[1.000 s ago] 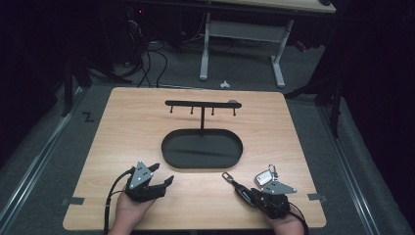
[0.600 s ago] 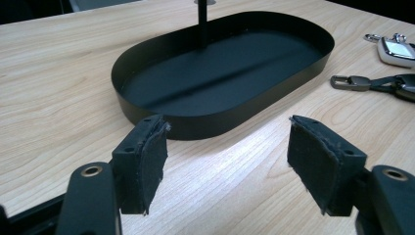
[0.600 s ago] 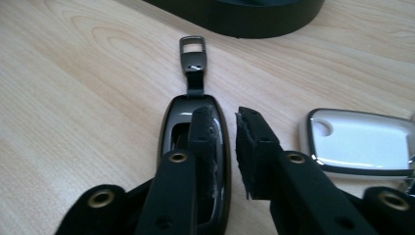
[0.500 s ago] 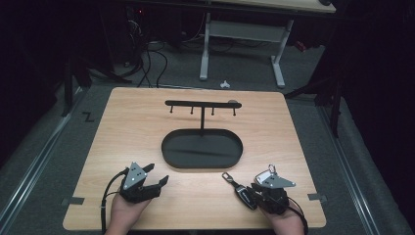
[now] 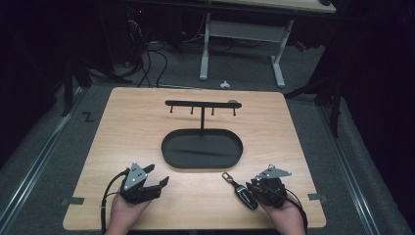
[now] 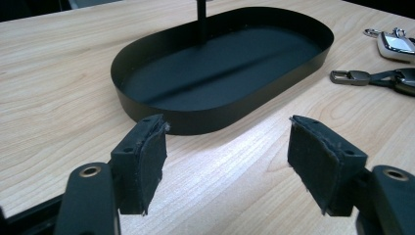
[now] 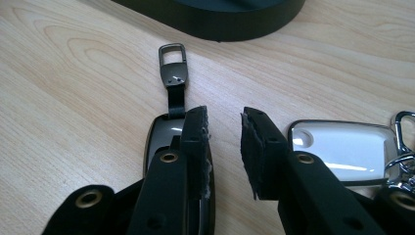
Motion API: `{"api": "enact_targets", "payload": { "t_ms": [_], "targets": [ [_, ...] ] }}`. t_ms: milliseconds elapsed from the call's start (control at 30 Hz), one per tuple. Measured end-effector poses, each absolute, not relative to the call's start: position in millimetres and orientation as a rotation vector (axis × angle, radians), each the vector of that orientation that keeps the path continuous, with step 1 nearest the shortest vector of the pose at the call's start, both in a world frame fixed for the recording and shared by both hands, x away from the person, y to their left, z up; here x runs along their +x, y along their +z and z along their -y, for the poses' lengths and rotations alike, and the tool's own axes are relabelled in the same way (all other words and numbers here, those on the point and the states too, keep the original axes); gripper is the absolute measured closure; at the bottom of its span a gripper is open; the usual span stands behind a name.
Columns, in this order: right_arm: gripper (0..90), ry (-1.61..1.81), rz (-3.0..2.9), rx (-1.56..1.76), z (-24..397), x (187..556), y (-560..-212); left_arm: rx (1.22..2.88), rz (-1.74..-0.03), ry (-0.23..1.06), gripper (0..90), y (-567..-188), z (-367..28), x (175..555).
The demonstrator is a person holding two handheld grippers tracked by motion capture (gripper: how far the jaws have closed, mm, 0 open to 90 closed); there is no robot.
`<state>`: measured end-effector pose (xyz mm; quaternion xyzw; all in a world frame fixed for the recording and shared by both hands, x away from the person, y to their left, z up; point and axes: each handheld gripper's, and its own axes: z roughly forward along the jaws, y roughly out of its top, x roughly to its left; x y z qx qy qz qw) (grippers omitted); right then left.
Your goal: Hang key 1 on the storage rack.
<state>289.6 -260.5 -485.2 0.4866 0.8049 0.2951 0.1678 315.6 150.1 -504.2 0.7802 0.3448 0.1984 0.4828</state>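
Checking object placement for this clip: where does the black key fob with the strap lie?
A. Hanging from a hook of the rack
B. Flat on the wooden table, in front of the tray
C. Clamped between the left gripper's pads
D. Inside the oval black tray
B: the black key fob lies flat on the table, on the near side of the tray, beside the right gripper.

This looks like a lab or test room set up for recording. A single wooden table (image 5: 147, 127) stands on grey carpet (image 5: 44, 166) in a dark room, with tape marks (image 5: 72, 200) at its corners. Behind it, loose cables (image 5: 147, 58) trail on the floor beside the white metal legs of a desk (image 5: 205, 49).
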Motion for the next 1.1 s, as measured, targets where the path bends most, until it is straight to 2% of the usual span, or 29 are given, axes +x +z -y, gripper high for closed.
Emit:
{"api": "enact_targets", "payload": {
  "t_ms": [400,533,767,1100],
  "targets": [
    [64.7,0.654,-2.476,1.453,257,312,-470,1.923,-0.8,0.49,29.9,-505,-145,308],
    [57.7,0.583,-2.543,1.457,254,318,-470,1.921,-0.808,0.48,29.0,-505,-147,311],
    [50.7,0.363,-2.623,1.481,245,329,-466,1.886,-0.811,0.473,28.7,-503,-150,311],
    [43.2,0.225,-2.708,1.477,227,345,-459,1.907,-0.798,0.479,28.2,-506,-146,311]
  ]
}}
